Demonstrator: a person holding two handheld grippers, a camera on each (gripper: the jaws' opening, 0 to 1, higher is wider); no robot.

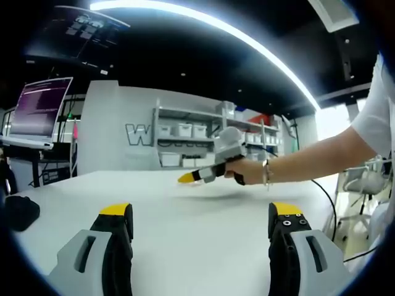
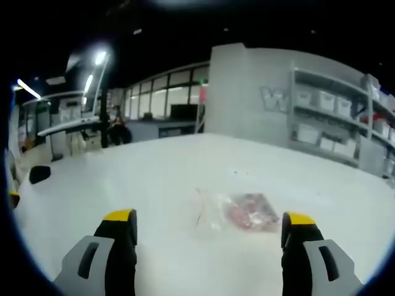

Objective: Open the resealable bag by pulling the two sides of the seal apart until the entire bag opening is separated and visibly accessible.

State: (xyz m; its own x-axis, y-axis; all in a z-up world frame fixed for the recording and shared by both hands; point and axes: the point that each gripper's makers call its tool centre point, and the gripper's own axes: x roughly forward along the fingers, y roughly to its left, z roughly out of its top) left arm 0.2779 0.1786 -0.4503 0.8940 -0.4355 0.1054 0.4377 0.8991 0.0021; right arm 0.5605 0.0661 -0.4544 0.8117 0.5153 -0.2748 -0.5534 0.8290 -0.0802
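A: What does the right gripper view show?

B: The right gripper [image 2: 210, 231] hangs above the wide white table [image 2: 154, 179]. Its two grey jaws with yellow tips stand far apart, released, and nothing is between them. Just ahead of them lies the clear resealable plastic bag with reddish contents [image 2: 244, 213], flat on the table, nearer to the jaw on the right of the view. No gripper touches the bag. Whether its seal is closed, I cannot tell; the picture is too blurred there.

A: And the left gripper view?

B: The left gripper [image 1: 200, 222] is also released, jaws wide apart and empty over the white table [image 1: 185, 234]. Further ahead, a person's hand [image 1: 250, 169] holds the right gripper [image 1: 188, 178], which comes in from the right of the view with its yellow tip low over the table. From this side I cannot tell how its jaws stand.

A: Anything else around?

B: A small black object [image 1: 21, 213] sits on the table at the left edge of the view. Behind the table there is a lit monitor with purple screen [image 1: 40, 108], and grey shelves with white storage boxes [image 1: 185, 132] along the back wall.
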